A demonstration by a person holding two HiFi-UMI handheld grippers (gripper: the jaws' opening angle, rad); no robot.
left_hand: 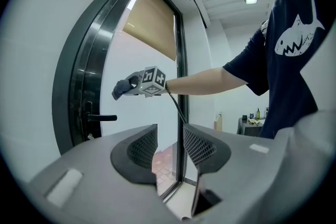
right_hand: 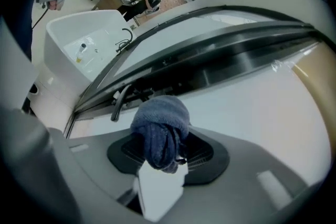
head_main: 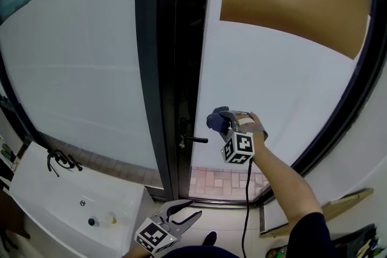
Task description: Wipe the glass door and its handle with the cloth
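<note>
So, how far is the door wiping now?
Done: nothing provable; the glass door shows no wipe marks. In hand: the right gripper, shut on the blue cloth, is close to the glass above the handle. To do: the handle, which the cloth does not touch. The left gripper is open, empty.

We see a white rectangular washbasin unit [head_main: 36,190] low at the left of the head view. A black bent tap [head_main: 60,160] stands at its back edge. In its flat bowl lie a small round drain [head_main: 82,203], a small dark object [head_main: 92,222] and a pale little object [head_main: 111,219] just beside it; we cannot tell what these two are. Through the clear strip at the foot of the frosted glass door [head_main: 272,81] we see pinkish brick-patterned paving [head_main: 224,181]. In the left gripper view, a dark side table [left_hand: 247,127] carries a few small bottles [left_hand: 258,114].
</note>
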